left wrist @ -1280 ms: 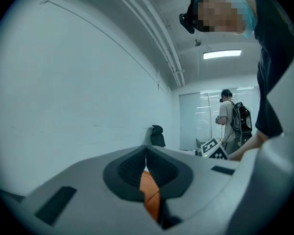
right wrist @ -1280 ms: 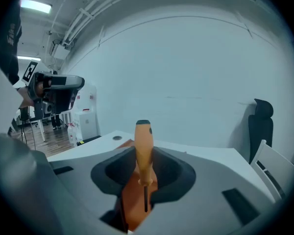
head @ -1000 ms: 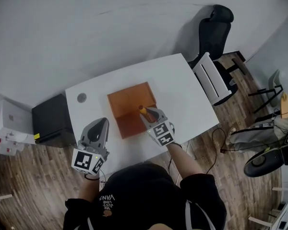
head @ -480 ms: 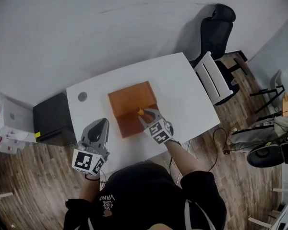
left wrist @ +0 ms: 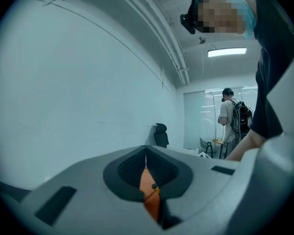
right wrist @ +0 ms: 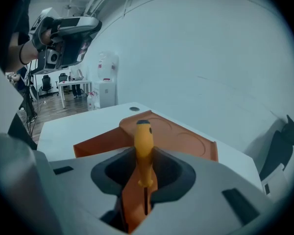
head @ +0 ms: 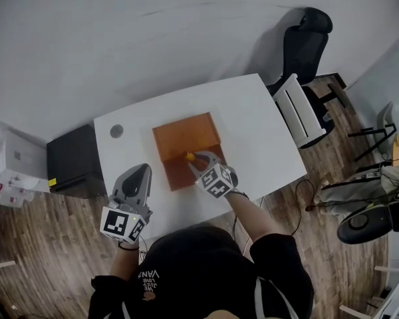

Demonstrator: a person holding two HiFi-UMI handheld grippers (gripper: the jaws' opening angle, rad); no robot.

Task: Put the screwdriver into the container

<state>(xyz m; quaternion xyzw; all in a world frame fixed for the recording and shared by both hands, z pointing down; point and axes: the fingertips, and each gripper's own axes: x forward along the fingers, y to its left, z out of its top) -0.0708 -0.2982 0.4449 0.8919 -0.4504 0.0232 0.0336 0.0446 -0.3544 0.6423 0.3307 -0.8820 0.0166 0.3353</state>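
Nearest the person, the left hand-held gripper point(head: 140, 171) hangs at the near left edge of the counter point(head: 253, 118), well apart from the work, with its jaws together and nothing between them. It has no part in this step and is best left where it is, unless the container needs steadying. Just beyond it and to the right, the right hand-held gripper point(head: 197, 160) slopes downward over the near side of the container point(head: 183, 133). Its jaws are partly closed on the screwdriver point(right wrist: 143, 146), clamping the lower part of the yellow handle. The black-capped end of the handle pokes forward past the fingertips, and the thin shaft runs back between the jaws. From the head view the handle tip sits above the container's interior, just past its near wall, though whether it touches the floor cannot be told. The step in hand appears to be the lowering and release. To do it well, the gripper should probably go a little further in, so the whole tool, shaft included, clears the near wall. It should then sink until the handle is close to the flat orange floor before the jaws part, since a drop from height could make the round handle roll or bounce. The container looks light and low-walled, so a nudge against its rim could slide it across the counter. Farther off, a black chair point(head: 304, 42) stands beyond the counter's far corner, out of the way.
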